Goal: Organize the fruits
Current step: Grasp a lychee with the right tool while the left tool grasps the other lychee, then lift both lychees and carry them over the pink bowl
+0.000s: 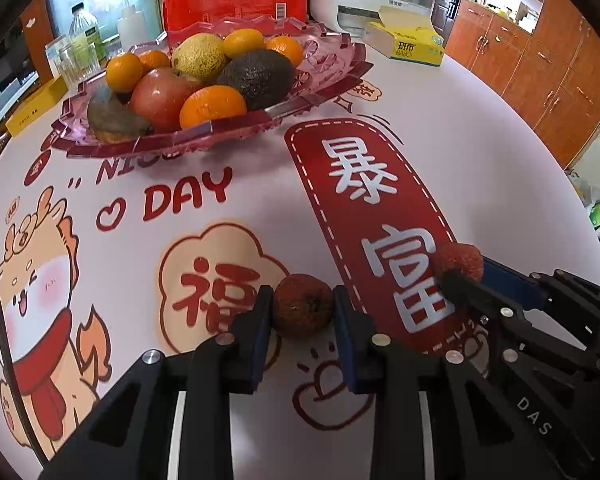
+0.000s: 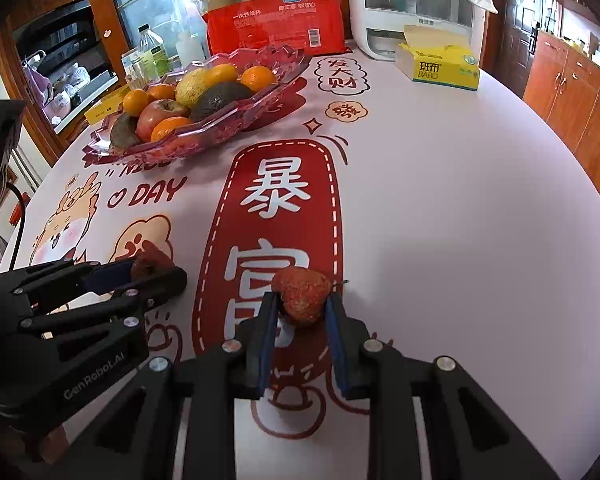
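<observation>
Your left gripper (image 2: 156, 276) hides most of its lychee (image 2: 150, 261), and the plate's (image 1: 236, 130) brownish front fruit (image 1: 112, 118) is perhaps too dark to name.

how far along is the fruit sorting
Done: the pink glass tray already holds oranges, an apple, an avocado and more. In hand: the left tool is shut on one lychee, and the right tool is shut on another lychee. Left: both lychees are not yet in the tray.
</observation>
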`<move>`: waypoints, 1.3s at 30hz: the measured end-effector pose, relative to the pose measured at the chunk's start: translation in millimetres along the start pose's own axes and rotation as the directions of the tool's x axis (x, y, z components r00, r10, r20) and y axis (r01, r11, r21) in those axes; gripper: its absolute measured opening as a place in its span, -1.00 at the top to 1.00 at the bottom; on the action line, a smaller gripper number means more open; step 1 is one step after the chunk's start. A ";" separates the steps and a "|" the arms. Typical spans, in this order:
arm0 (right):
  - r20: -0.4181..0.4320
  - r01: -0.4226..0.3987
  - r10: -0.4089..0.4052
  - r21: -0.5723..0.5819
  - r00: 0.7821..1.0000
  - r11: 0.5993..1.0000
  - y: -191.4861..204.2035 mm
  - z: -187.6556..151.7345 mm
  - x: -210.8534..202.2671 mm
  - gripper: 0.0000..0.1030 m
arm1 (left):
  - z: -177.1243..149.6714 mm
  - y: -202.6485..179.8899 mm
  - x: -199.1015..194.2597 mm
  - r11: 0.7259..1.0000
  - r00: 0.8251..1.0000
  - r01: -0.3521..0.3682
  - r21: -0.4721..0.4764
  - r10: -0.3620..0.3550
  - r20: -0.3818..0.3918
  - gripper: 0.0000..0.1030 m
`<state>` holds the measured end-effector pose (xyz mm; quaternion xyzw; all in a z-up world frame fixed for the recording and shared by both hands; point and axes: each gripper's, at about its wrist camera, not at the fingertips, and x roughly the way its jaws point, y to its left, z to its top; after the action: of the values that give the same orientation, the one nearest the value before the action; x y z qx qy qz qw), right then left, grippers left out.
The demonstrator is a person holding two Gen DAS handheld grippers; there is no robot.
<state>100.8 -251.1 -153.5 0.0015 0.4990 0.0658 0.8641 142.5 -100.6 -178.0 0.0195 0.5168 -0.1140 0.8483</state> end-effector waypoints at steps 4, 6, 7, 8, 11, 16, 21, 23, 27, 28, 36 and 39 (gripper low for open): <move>-0.004 -0.006 0.006 -0.009 1.000 1.000 6.0 -0.2 -8.7 0.53 | -2.6 3.7 -16.7 1.000 1.000 -0.002 -0.008 0.002 -0.007 0.47; -0.001 -0.014 0.014 -0.009 1.000 1.000 10.2 2.2 -16.2 0.53 | -1.8 7.3 -28.3 1.000 1.000 -0.007 -0.015 0.006 -0.007 0.47; -0.001 -0.020 0.020 -0.007 1.000 1.000 13.6 4.6 -22.3 0.53 | -0.9 9.6 -35.5 1.000 1.000 -0.012 -0.019 0.012 -0.009 0.47; -0.001 -0.025 0.025 -0.009 1.000 1.000 16.1 6.5 -26.5 0.53 | 1.0 12.5 -44.7 1.000 1.000 -0.023 -0.021 0.022 -0.013 0.47; 0.011 -0.030 0.031 -0.027 0.999 0.999 28.1 15.6 -45.6 0.53 | 10.7 20.7 -70.3 0.999 0.999 -0.041 -0.028 0.041 -0.005 0.47; 0.069 -0.051 0.055 -0.064 0.996 0.997 49.6 41.3 -89.1 0.53 | 37.7 37.0 -127.6 0.997 0.995 -0.074 -0.034 0.076 0.072 0.47; 0.154 -0.064 0.079 -0.100 0.985 0.993 69.4 82.2 -136.2 0.53 | 72.2 49.5 -186.7 0.995 0.982 -0.103 -0.014 0.104 0.155 0.47; 0.191 -0.061 0.082 -0.111 0.978 0.992 75.8 100.9 -153.7 0.53 | 88.1 53.4 -209.8 0.993 0.974 -0.121 0.003 0.118 0.193 0.47; 0.259 -0.068 0.097 -0.117 0.961 0.991 83.8 141.8 -185.2 0.53 | 118.3 62.2 -243.3 0.988 0.957 -0.156 0.021 0.146 0.250 0.46; 0.270 -0.071 0.100 -0.115 0.958 0.991 84.5 151.6 -190.1 0.53 | 126.8 65.1 -249.4 0.985 0.953 -0.169 0.022 0.157 0.260 0.46; 0.262 -0.038 0.048 -0.046 0.964 0.998 86.4 216.5 -180.9 0.53 | 169.6 81.1 -238.1 0.981 0.947 -0.191 0.026 0.178 0.267 0.46; 0.226 -0.021 0.023 -0.008 0.974 1.000 82.3 227.8 -152.0 0.53 | 180.2 85.8 -208.1 0.982 0.957 -0.185 0.031 0.173 0.231 0.46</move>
<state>213.1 -172.6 97.6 0.0121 0.3971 0.0761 0.9145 226.5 -8.2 81.9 0.0753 0.4092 -0.0518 0.9078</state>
